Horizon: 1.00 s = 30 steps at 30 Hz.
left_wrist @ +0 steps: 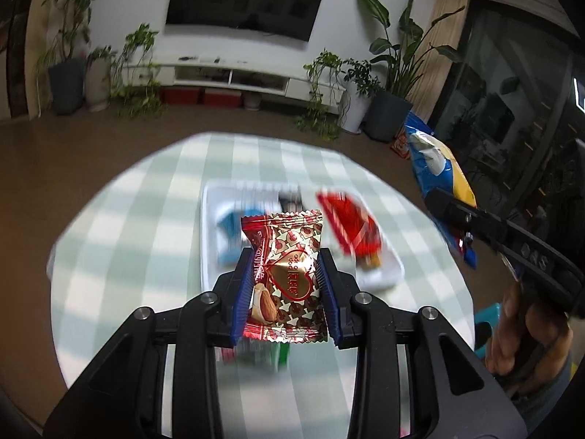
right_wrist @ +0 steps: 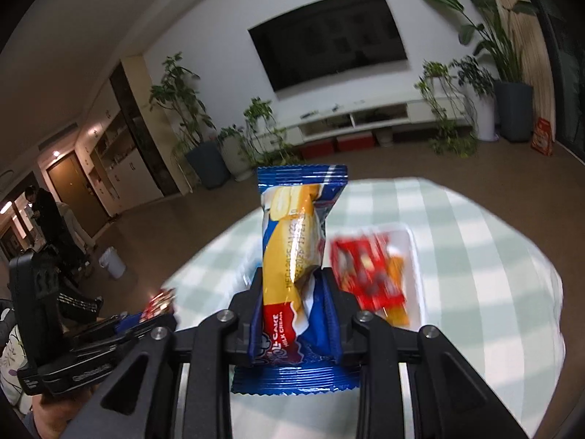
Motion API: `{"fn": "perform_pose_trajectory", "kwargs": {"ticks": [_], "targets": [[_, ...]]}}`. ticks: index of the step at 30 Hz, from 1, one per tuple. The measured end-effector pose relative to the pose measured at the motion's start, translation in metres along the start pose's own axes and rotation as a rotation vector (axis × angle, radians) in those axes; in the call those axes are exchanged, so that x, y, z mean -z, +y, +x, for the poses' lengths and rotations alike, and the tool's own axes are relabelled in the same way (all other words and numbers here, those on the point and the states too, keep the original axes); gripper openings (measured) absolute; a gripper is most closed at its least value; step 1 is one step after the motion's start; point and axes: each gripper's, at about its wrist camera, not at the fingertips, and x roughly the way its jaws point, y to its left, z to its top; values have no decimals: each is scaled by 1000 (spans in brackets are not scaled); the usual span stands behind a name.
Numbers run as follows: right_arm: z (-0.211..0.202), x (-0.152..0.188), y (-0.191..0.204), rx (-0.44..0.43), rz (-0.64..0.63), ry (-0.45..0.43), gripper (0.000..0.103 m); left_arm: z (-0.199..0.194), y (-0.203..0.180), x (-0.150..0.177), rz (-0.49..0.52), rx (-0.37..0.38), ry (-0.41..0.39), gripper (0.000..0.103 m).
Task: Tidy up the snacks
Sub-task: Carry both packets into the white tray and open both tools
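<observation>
Snacks are mid-carry: left tool (left_wrist: 285, 278) clamps a chocolate (left_wrist: 283, 274), right tool (right_wrist: 294, 314) a cake (right_wrist: 292, 252). Next, likely lower both into the tray (left_wrist: 208, 226) mid-counter.

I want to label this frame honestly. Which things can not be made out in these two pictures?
- Left wrist view: the packets in the white tray are motion-blurred; the held heart-print snack covers the blue one.
- Same view: a green item under the left claw is blurred and mostly hidden.
- Right wrist view: the red packet is blurred, unreadable; the held roll cake packet in the right claw hides the tray's left part.
</observation>
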Motion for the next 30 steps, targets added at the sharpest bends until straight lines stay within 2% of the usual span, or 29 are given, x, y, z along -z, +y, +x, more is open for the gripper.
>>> {"fn": "perform_pose_trajectory", "kwargs": {"ticks": [3, 6, 9, 12, 17, 26, 28, 30], "targets": [[27, -23, 12, 0, -41, 15, 30, 27, 3, -28, -14, 3, 20, 31], [63, -33, 14, -1, -41, 64, 30, 61, 8, -38, -17, -18, 60, 31], [98, -24, 9, 5, -29, 117, 30, 97, 14, -39, -13, -38, 106, 31], [129, -10, 4, 49, -57, 180, 30, 120, 18, -33, -3, -63, 132, 29], [156, 4, -13, 96, -46, 237, 30, 137, 20, -15, 4, -60, 146, 30], [162, 10, -9, 126, -100, 241, 31, 136, 20, -3, 35, -82, 150, 32], [164, 13, -6, 131, -117, 247, 32, 135, 23, -2, 28, -95, 155, 38], [164, 14, -4, 140, -133, 242, 32, 136, 30, -1, 1, -109, 167, 53]]}}
